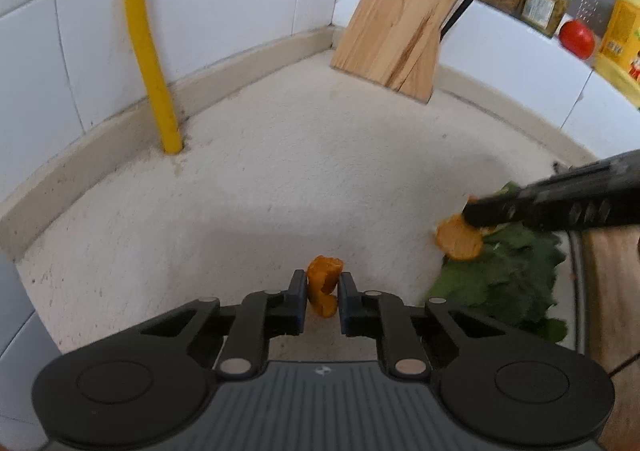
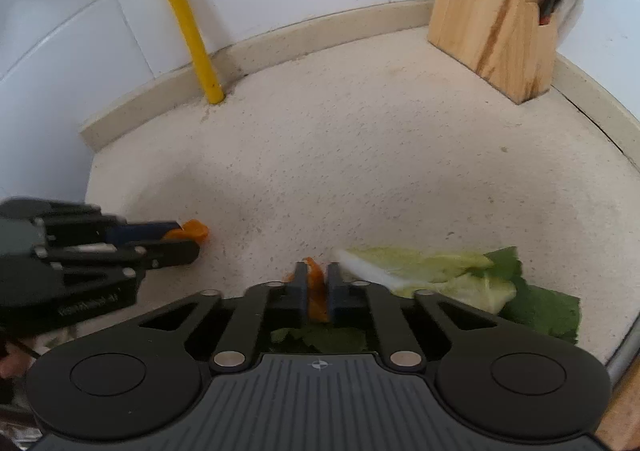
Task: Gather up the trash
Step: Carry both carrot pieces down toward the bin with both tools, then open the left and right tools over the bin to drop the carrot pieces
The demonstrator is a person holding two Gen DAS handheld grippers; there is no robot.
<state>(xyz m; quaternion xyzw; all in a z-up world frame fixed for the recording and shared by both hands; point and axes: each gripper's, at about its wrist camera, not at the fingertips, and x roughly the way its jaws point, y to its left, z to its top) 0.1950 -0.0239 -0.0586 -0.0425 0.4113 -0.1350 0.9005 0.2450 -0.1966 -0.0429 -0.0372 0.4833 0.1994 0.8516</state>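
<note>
In the left wrist view my left gripper (image 1: 322, 283) is shut on a small curled piece of orange peel (image 1: 323, 285), held just above the pale speckled countertop (image 1: 280, 179). My right gripper (image 2: 318, 275) is shut on a thin strip of orange peel (image 2: 316, 293), with green leaves under it. From the left wrist view the right gripper (image 1: 470, 211) reaches in from the right, a flat orange peel (image 1: 460, 237) at its tip over dark green leaves (image 1: 504, 279). The right wrist view shows the left gripper (image 2: 188, 241) with its peel (image 2: 195, 230) at the left.
A pale cabbage leaf (image 2: 432, 271) lies on dark green leaves (image 2: 540, 303). A wooden knife block (image 1: 396, 23) stands in the tiled corner and a yellow pipe (image 1: 148, 51) rises from the counter. Jars (image 1: 544, 3), a tomato (image 1: 576, 38) and a yellow bottle (image 1: 622, 31) sit on the ledge.
</note>
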